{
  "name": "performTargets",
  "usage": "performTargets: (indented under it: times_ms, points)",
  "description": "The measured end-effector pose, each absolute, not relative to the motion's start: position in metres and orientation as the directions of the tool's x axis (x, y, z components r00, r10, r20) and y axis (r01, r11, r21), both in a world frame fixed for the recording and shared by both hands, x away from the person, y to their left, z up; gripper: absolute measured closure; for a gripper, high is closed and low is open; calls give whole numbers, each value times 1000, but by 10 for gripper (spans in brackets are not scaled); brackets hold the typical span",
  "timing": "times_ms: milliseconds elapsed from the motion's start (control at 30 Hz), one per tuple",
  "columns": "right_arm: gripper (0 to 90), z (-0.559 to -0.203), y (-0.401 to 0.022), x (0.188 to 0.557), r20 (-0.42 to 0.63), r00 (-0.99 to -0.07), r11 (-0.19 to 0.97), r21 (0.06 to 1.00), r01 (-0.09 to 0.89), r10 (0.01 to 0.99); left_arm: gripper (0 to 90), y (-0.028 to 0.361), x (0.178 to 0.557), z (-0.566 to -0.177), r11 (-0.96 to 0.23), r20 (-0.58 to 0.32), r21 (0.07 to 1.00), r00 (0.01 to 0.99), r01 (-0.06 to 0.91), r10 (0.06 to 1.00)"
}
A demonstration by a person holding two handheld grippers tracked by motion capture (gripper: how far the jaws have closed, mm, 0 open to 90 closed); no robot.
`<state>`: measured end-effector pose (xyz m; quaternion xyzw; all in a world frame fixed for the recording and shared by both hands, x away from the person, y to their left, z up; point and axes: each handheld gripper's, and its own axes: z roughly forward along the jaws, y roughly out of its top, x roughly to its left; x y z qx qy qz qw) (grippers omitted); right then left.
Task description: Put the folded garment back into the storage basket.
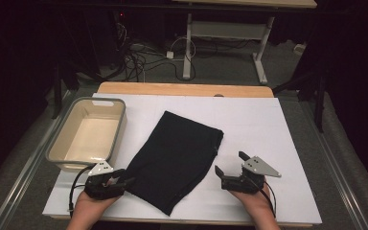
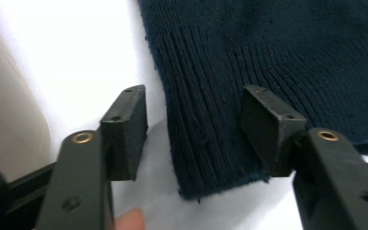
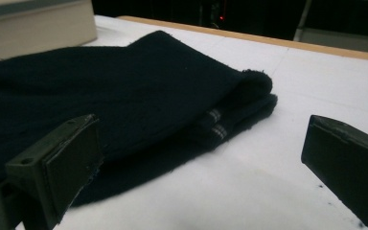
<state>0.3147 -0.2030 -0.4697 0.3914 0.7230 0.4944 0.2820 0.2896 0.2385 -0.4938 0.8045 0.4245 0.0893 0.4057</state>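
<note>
My left gripper has its jaws apart around the ribbed corner of the folded dark blue knitted garment, not pressing; my right gripper, near its right side, is wide open.

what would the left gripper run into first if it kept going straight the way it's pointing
Most likely the dark knit garment. The left gripper stands open with the garment's ribbed edge lying between its jaws, pads not pressing on it, so going on would push further over that cloth. The bin sits off to its side.

Dark navy ribbed knit garment between the black left gripper pads, two small white-striped tags at its fold beyond the right gripper, beige bin, white table cover
</note>
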Motion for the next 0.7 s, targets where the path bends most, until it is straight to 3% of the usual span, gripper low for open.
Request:
performTargets:
  times_ms: [100,233,367,700]
  points:
    - [28,-468,-198,333,-15,-508,206,924,321,861,439,237,290,-495,-292,-248,712,618,638,746]
    - [69,-466,-194,364,-18,-457,209,904,373,890,576,242,293,-498,-280,-320,702,642,654,697]
    - [135,-464,-189,398,21,-429,187,879,438,903,663,242,294,-498,-292,-317,711,662,639,679]
    - [318,-478,-184,457,95,-333,153,749,645,938,682,242,294,-498,-290,-318,716,667,635,673]
